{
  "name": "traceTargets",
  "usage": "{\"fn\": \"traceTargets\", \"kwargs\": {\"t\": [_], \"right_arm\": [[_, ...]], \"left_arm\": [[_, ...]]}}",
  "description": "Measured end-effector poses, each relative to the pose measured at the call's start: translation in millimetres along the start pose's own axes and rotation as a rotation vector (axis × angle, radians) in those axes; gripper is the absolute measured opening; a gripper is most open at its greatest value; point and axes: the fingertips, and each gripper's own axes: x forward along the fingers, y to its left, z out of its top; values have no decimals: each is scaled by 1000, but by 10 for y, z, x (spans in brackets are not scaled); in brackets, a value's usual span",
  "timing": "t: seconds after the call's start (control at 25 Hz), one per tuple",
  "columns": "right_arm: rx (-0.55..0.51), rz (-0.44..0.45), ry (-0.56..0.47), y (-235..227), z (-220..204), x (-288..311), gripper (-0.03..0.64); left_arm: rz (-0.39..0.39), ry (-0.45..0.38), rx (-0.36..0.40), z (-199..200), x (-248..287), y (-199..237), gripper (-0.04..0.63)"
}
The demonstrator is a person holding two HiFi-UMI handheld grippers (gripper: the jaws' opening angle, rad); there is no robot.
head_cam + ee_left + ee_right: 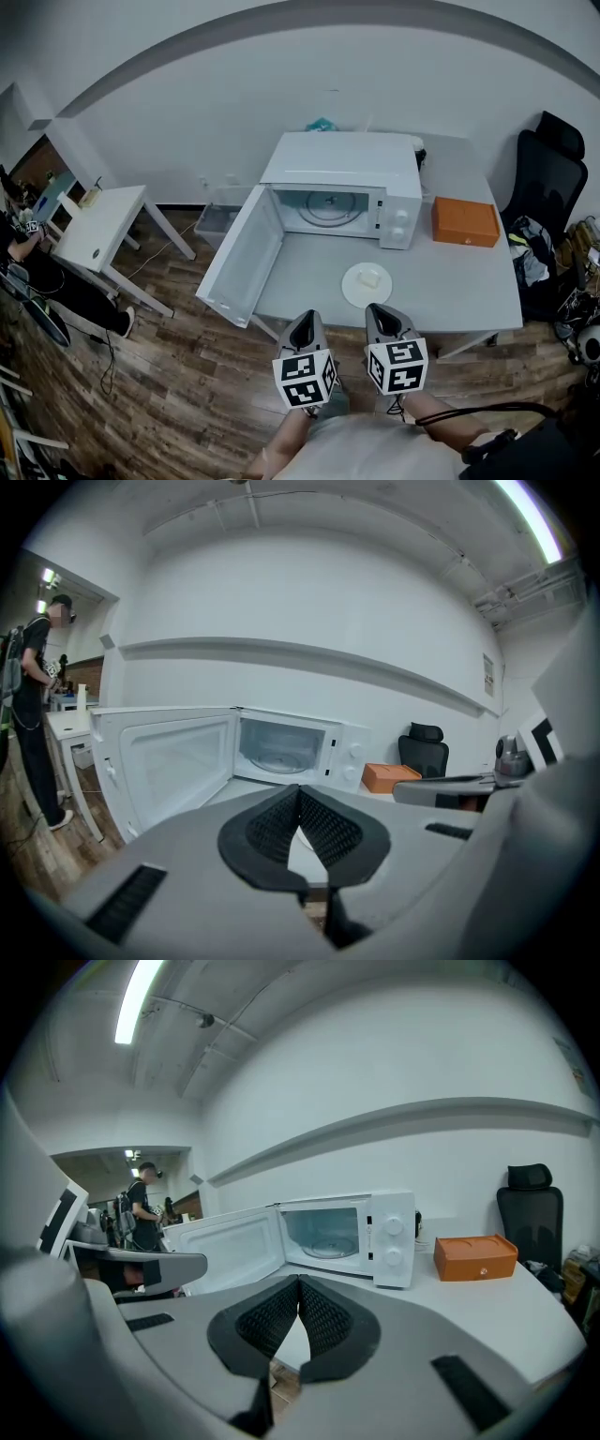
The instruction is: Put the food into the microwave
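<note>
- A small white table (98,225) is seen well to the left of both jaws.
- The microwave (342,187) is set on the surface (469,291) ahead of the jaws. Its door (242,258) is swung wide open to the left, and a glass turntable (328,208) is seen inside.
- The left gripper (307,321) is held at the near edge of the surface. Its jaws are pressed together at the tips, with nothing between them.
- The food (370,277), a pale piece, is laid on a white plate (354,291) just ahead of the jaws, nearer the right pair and outside the microwave.
- The right gripper (378,311) is held just beside the left. Its jaws are likewise closed on nothing.
- An orange box (465,222) is set ahead and to the right of the right jaws, beside the microwave.
- A black chair (548,169) is seen further right.
</note>
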Motion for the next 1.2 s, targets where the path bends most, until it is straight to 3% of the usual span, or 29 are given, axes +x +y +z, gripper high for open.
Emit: {"fn": "traceTargets", "kwargs": {"t": [1.2], "right_arm": [[12, -60, 30, 20, 464, 1304, 17]], "left_arm": [[-76, 33, -17, 418, 1144, 730, 2]]}}
